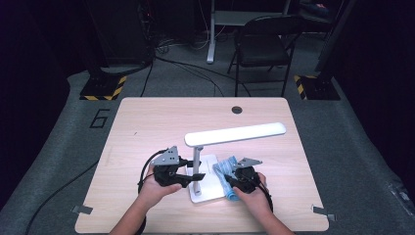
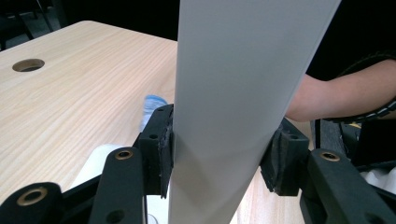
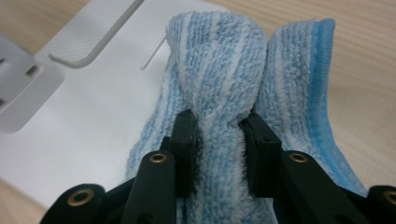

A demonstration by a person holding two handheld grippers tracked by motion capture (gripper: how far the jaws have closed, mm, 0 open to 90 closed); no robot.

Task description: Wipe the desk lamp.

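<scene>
Currently I have the left hand-held gripper (image 1: 188, 177) clamped on the upright stem (image 1: 196, 164) of the white desk lamp (image 1: 235, 133), low down near its flat base (image 1: 208, 193), which sits on the worktop (image 1: 147, 122) just in front of me. My judgement is that this grip is there to steady the lamp so it does not slide or tip while the other side works. The right hand-held gripper (image 1: 230, 180) is closed on a fold of the blue-and-white striped cloth (image 1: 226, 171), which lies across the right part of the base and spills onto the wood beside it; that placement reads as wiping the base. From the high view I get the layout: the lamp head reaches out to the right above both tools, and my two hands flank the stem. The left gripper view adds what the high view cannot resolve: both pads sit flat against the stem's (image 2: 229, 112) sides with no gap, and a bit of the cloth (image 2: 152, 105) peeks out behind. The right gripper view shows the terry pile of the cloth (image 3: 219, 79) bunched and pinched between the jaws, with the smooth base (image 3: 93, 121) under it and the foot of the stem at the left edge.
</scene>
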